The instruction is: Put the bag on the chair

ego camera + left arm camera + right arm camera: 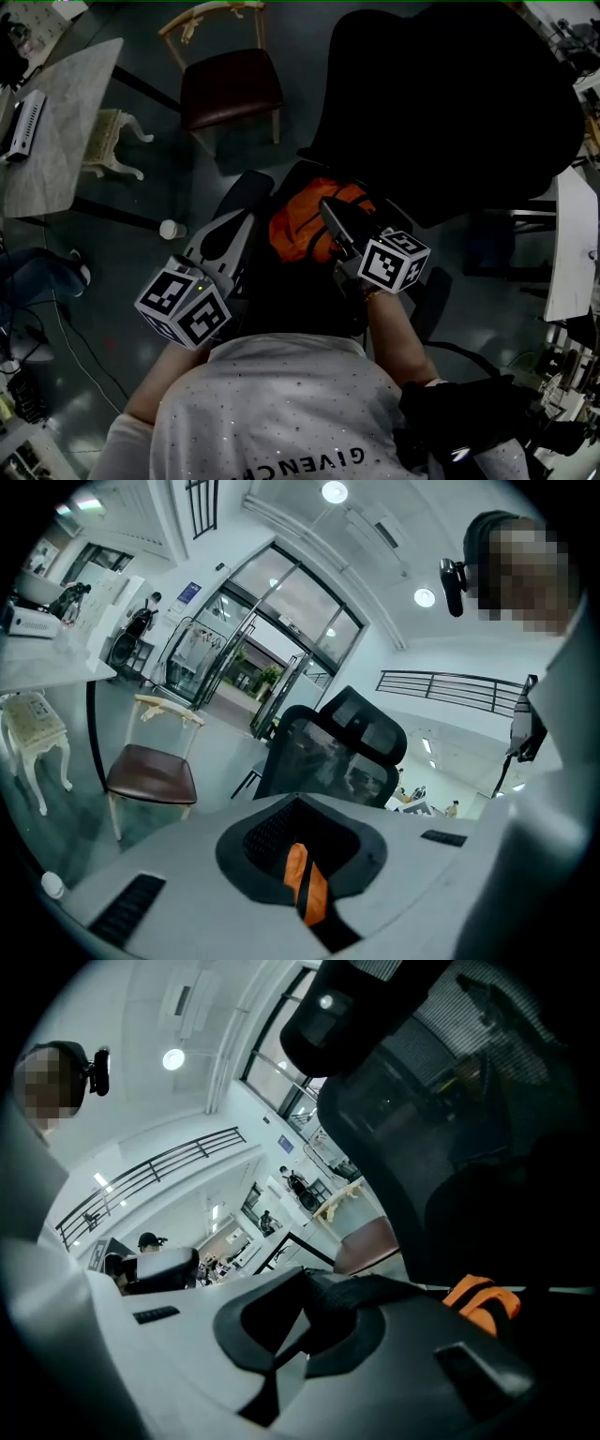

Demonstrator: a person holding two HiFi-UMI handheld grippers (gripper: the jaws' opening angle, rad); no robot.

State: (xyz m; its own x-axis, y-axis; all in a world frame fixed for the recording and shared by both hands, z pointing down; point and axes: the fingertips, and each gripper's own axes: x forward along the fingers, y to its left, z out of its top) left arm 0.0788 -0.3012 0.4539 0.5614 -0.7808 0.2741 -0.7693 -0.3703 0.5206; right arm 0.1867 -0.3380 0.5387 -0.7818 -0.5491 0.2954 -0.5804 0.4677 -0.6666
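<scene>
Both tools are shut on the bag (309, 225). The left gripper (300, 841) is pinched on its orange strap (309, 897), and the right gripper (300, 1307) is pinched on a black strap (366, 1290).

In the head view the bag sits at frame centre, slung between the two tools and bunched up. Its long axis runs roughly left-right across the frame, with the right end slightly higher. I can't tell which way the opening faces. In the right gripper view the orange body (483, 1302) lies just right of the jaws.

The black office chair (450, 103) fills the upper right, and its back is directly behind the bag. It's too dark under the bag to tell whether the bag rests on the seat.

Edges:
- The marble table (56, 122) edge is at upper left.
- A white stool (112, 141) stands beside the table.
- A white desk edge (572, 244) is at far right.
- The wooden chair (230, 89) with the dark red seat is at top centre, well apart from the bag.

The open floor is to the left and upper left of the bag. The only thing on it is a small white cup (169, 228), near the left tool.
</scene>
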